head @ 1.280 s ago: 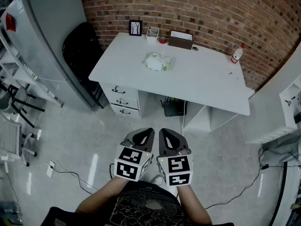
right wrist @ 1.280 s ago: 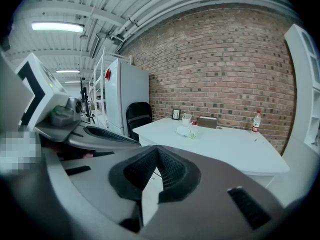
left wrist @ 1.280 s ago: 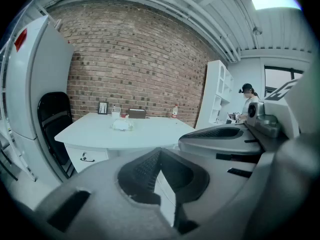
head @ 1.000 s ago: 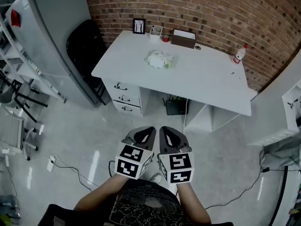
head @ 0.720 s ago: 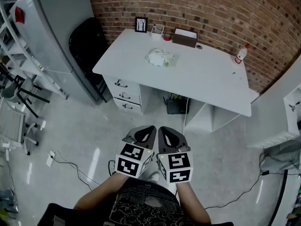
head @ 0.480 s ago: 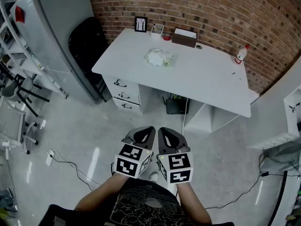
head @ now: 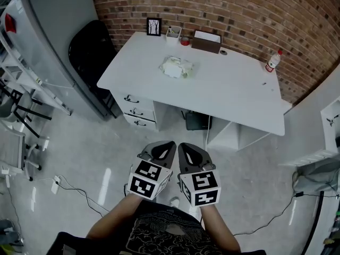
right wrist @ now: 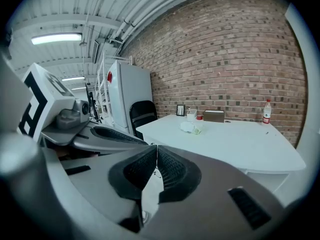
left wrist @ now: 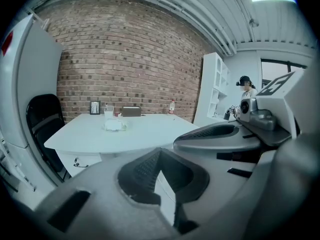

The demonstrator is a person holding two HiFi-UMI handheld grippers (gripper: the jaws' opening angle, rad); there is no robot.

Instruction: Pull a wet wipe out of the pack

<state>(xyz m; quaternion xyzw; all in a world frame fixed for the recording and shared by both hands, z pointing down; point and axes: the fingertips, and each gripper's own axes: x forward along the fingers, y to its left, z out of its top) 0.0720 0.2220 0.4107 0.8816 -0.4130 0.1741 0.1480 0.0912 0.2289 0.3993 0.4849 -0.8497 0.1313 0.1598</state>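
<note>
The wet wipe pack (head: 176, 68) lies on the white desk (head: 234, 97), a crumpled whitish-green packet toward its far left part. It also shows small in the left gripper view as the pack (left wrist: 114, 126) and in the right gripper view as the pack (right wrist: 192, 127). My left gripper (head: 161, 149) and right gripper (head: 188, 151) are side by side over the floor, well short of the desk. Both are shut with nothing between the jaws.
On the desk's far edge stand a picture frame (head: 153, 26), a cup (head: 172, 33), a brown box (head: 205, 42) and a bottle (head: 272, 61). A black chair (head: 90, 57) and a grey cabinet (head: 48, 41) are left of the desk. Cables (head: 79, 195) cross the floor.
The head view has shifted slightly, so the desk sits a little differently in frame. Both grippers stay shut, side by side, in about the same place.
</note>
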